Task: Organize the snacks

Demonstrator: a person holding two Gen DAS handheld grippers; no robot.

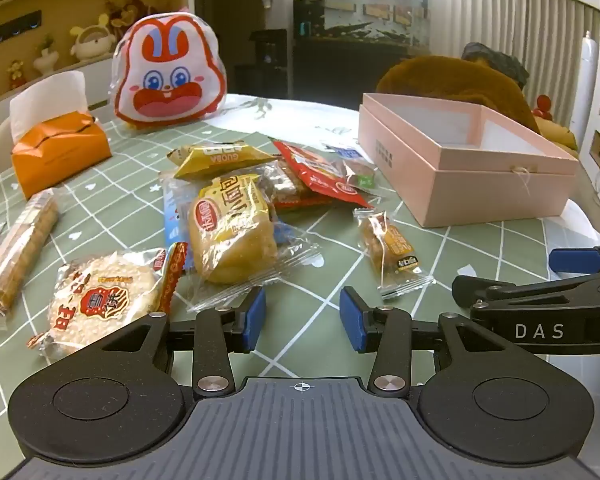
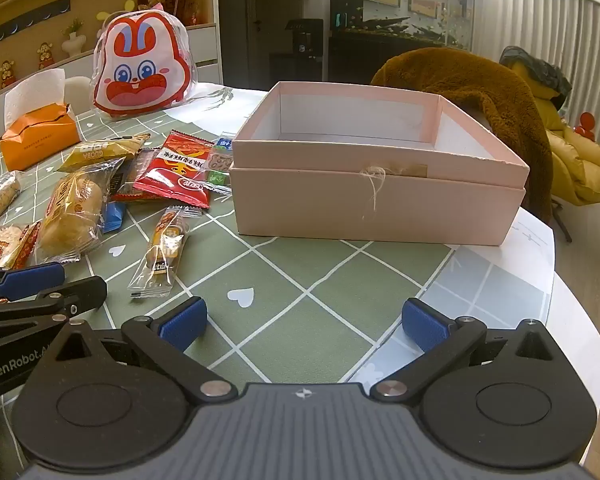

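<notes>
An open pink box [image 2: 380, 200] stands on the green checked tablecloth, and no snack shows in the part of its white inside that I can see. Left of it lies a heap of packets: a bread bun [image 1: 232, 228], a round rice cracker [image 1: 104, 304], a red packet [image 1: 324, 172], a yellow packet [image 1: 220, 158] and a long wafer bar [image 1: 20, 256]. A small clear-wrapped bar [image 2: 166, 248] lies apart, nearer the box. My left gripper [image 1: 303, 316] hovers open just short of the bun, holding nothing. My right gripper [image 2: 303, 322] is wide open over bare cloth in front of the box.
An orange tissue pack [image 1: 60, 156] and a rabbit-faced bag [image 1: 168, 76] stand at the back left. A brown fleece [image 2: 480, 88] hangs over a chair behind the box. The table's rounded edge [image 2: 560, 300] runs close on the right. The two grippers sit side by side.
</notes>
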